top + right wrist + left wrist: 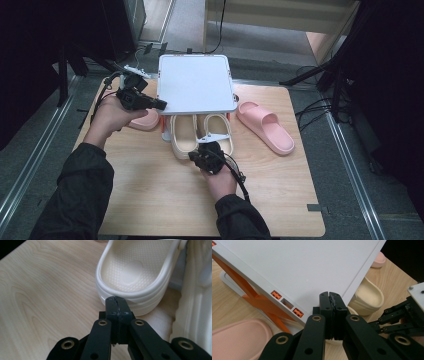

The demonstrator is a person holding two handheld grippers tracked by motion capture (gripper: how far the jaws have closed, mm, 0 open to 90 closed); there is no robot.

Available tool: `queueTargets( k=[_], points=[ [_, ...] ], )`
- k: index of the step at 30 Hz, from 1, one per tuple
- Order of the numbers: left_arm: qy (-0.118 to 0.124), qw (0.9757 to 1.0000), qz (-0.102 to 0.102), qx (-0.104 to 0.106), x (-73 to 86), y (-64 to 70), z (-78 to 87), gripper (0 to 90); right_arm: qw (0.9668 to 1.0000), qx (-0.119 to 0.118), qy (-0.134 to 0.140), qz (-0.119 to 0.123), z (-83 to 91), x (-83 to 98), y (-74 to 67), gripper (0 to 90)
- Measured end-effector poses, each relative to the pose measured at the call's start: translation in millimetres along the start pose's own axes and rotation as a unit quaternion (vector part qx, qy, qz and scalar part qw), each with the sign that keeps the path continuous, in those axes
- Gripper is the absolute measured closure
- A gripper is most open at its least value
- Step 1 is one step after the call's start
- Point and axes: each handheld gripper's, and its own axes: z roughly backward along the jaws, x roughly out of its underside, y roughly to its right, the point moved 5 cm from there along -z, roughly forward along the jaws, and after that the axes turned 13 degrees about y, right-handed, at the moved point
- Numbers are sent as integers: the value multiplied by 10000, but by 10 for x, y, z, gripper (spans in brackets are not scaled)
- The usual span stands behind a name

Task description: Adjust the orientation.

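Observation:
A white rack (196, 82) on orange legs stands at the back of the wooden table (150, 190). Two cream slippers (182, 137) (220, 132) lie side by side partly under it. My left gripper (161, 104) is shut with nothing in it, its tips at the rack's front left corner (352, 287). My right gripper (193, 156) is also shut and empty. In the right gripper view its tips (116, 299) rest against the heel rim of a cream slipper (135, 270), with the other cream slipper (197, 302) beside it.
A pink slipper (265, 127) lies to the right of the rack. Another pink slipper (145, 120) (237, 340) lies at the left, beneath my left hand. The rack's orange legs (259, 301) cross under its top. Dark stands and cables surround the table.

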Motion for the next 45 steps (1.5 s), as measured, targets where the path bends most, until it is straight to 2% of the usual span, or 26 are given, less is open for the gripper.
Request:
queueTargets(
  k=[2, 3, 4, 5, 6, 8, 11, 13, 19, 22, 26, 32, 36, 40, 45],
  points=[
    [-2, 10000, 18, 0, 0, 0, -1, 895, 9998, 81, -28, 170, -56, -30, -8, 900],
    [-14, 10000, 27, 9, 1, -2, 1, 895, 9999, 32, 1, 148, -79, -56, -16, 900],
    [-16, 10000, 31, 13, 1, -2, 2, 895, 9998, 115, -16, 158, -108, -70, -14, 900],
    [-21, 10000, 20, 14, 1, -7, 3, 895, 9998, 83, -15, 199, -133, -82, -13, 900],
    [-19, 10000, 18, 15, 1, -7, 4, 895, 9997, 140, 3, 195, -160, -96, -6, 900],
    [-17, 10000, 31, 24, 1, -8, 3, 895, 9999, 108, 22, 97, -190, -125, -4, 900],
    [-16, 10000, 31, 22, 1, -8, 2, 895, 9996, 229, 67, 182, -265, -167, 32, 900],
    [-17, 10000, 34, 28, 1, -9, 3, 895, 9995, 268, 99, 96, -310, -206, 58, 900],
    [-16, 10000, 39, 31, 1, -11, 3, 895, 9989, 437, 162, 80, -448, -304, 146, 900],
    [-10, 10000, 48, 34, 1, -15, 5, 895, 9985, 513, 103, 157, -507, -341, 181, 900],
    [-13, 10000, 55, 47, 2, -18, 6, 895, 9989, 456, 50, 91, -517, -357, 194, 900],
    [-14, 10000, 53, 38, 1, -17, 6, 895, 9995, 275, 130, -18, -385, -360, 156, 900],
    [-22, 10000, 73, 11, -2, -14, 4, 895, 9997, 141, 188, 23, -184, -332, 112, 900],
    [-23, 10000, 79, 3, -3, -14, 4, 896, 9998, 49, 204, -36, 8, -266, 113, 900],
    [-16, 9999, 108, 12, -2, -15, 4, 896, 9999, 34, 129, -30, 230, -152, 147, 900]
  ],
)
